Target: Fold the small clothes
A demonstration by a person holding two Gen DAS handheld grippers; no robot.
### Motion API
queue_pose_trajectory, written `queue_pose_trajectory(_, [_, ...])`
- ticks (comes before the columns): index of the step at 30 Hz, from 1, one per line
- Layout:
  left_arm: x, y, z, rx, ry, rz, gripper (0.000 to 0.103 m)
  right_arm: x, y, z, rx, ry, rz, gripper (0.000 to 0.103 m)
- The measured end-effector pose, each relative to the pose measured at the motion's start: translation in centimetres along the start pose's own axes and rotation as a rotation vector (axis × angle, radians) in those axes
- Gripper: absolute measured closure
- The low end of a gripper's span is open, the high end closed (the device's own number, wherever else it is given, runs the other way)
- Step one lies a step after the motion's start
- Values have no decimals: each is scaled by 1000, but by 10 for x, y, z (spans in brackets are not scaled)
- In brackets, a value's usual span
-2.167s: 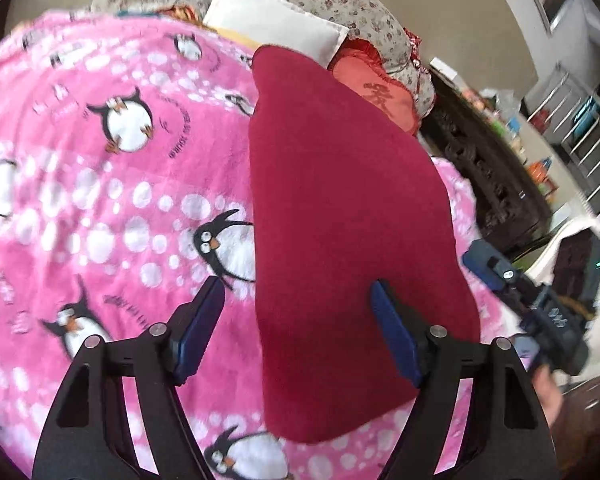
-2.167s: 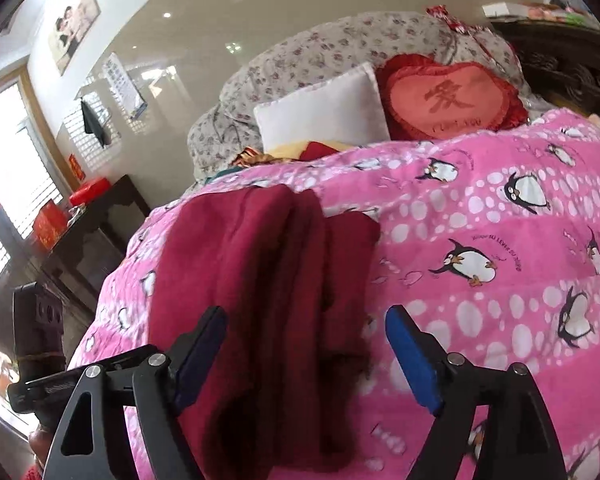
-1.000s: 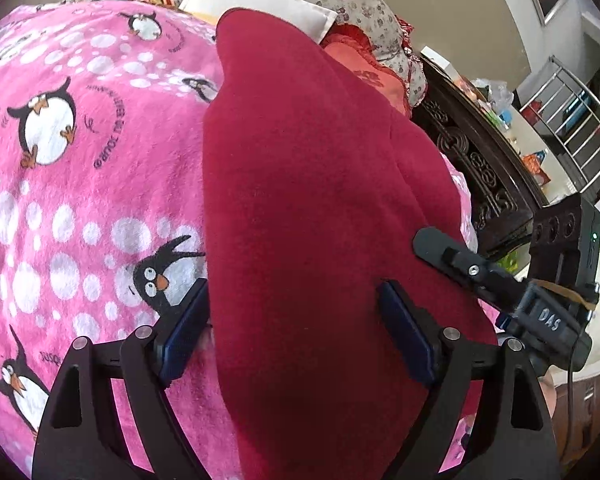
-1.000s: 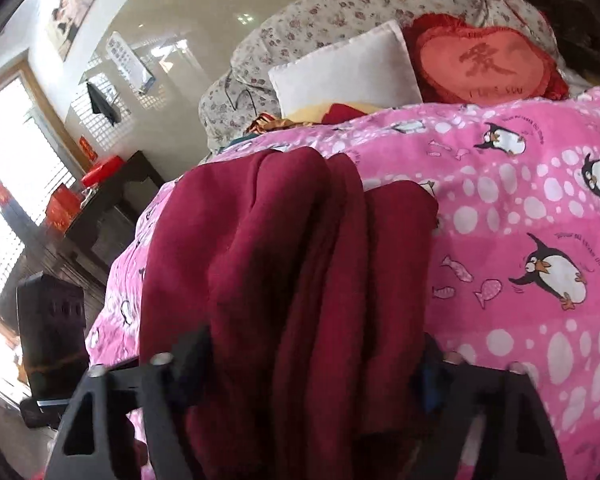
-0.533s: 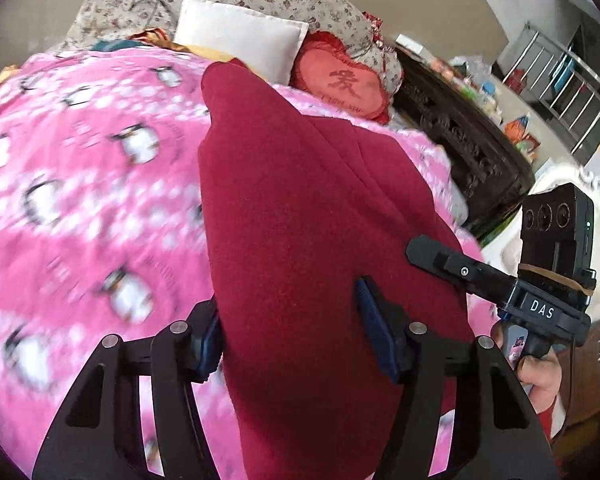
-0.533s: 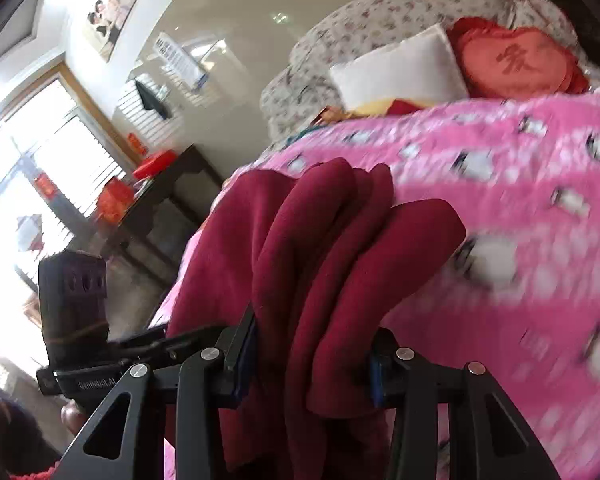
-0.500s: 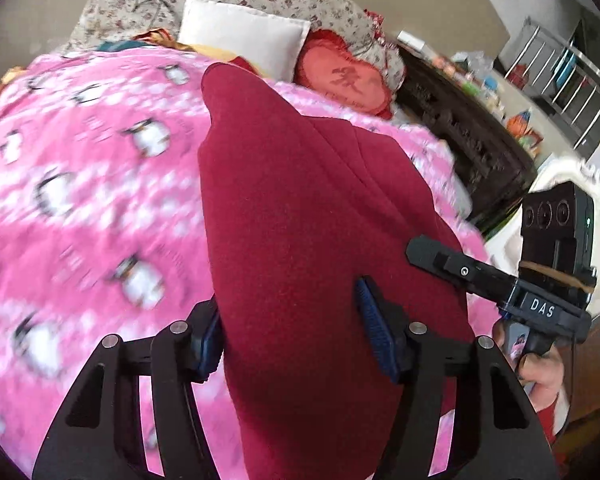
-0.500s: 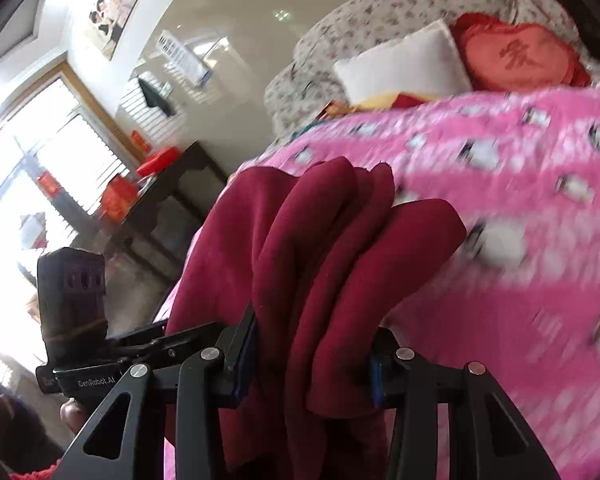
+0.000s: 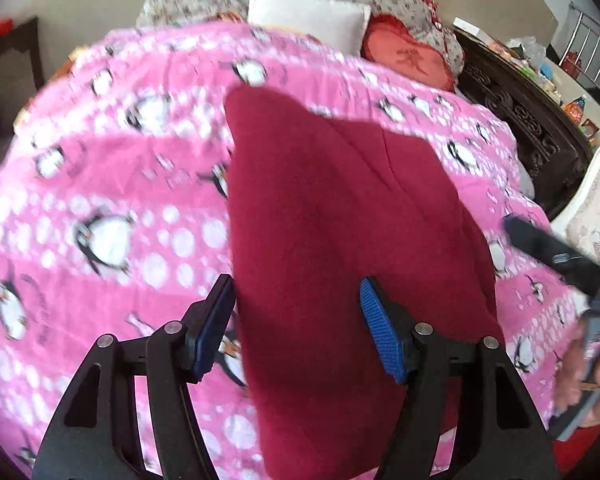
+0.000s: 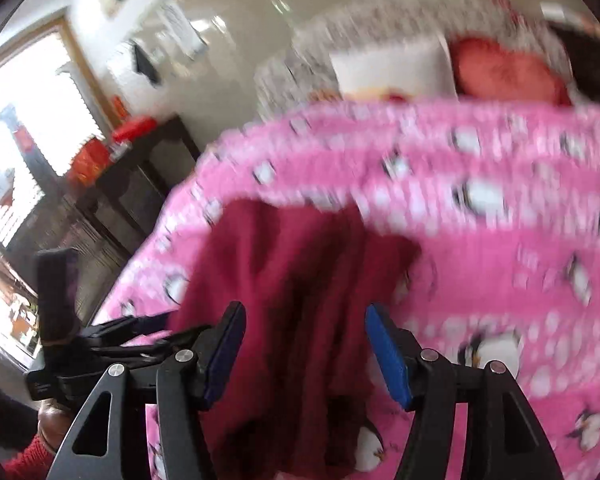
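A dark red garment (image 9: 332, 216) lies folded lengthwise on the pink penguin blanket (image 9: 112, 184). My left gripper (image 9: 300, 320) is open above its near end, blue pads (image 9: 374, 328) apart from the cloth. In the right wrist view the same garment (image 10: 300, 280) lies bunched in ridges, and my right gripper (image 10: 304, 348) is open over its near end. The right gripper also shows at the right edge of the left wrist view (image 9: 556, 256). The left gripper shows at the left of the right wrist view (image 10: 100, 336).
A white pillow (image 9: 308, 14) and a red heart cushion (image 9: 404, 56) lie at the head of the bed. A dark carved cabinet (image 9: 528, 120) stands on the right side. A dark side table (image 10: 132, 184) stands by the window.
Both grippers were shut on the red garment and held it lifted half a second ago. Now both are open, and the garment lies lower on the blanket. Both views are motion-blurred.
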State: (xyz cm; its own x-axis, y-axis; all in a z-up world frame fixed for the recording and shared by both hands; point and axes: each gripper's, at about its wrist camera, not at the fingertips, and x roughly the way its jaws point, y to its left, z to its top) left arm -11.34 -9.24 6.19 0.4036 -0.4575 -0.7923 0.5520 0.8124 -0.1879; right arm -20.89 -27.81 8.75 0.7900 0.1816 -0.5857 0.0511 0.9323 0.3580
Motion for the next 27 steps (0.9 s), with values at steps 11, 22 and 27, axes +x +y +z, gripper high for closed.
queue_pose_trajectory(11, [16,9,20,20,-47,97,38,76,27,13,-193,139,-51,61])
queue_pose_trajectory(22, [37,-11,19,56,-34,110,37,79,5,5,-192,133,-142,68])
queue_pose_trajectory(27, [17,-7,11,37,-40,103,37,35,36,-11,-221,98,-85,63])
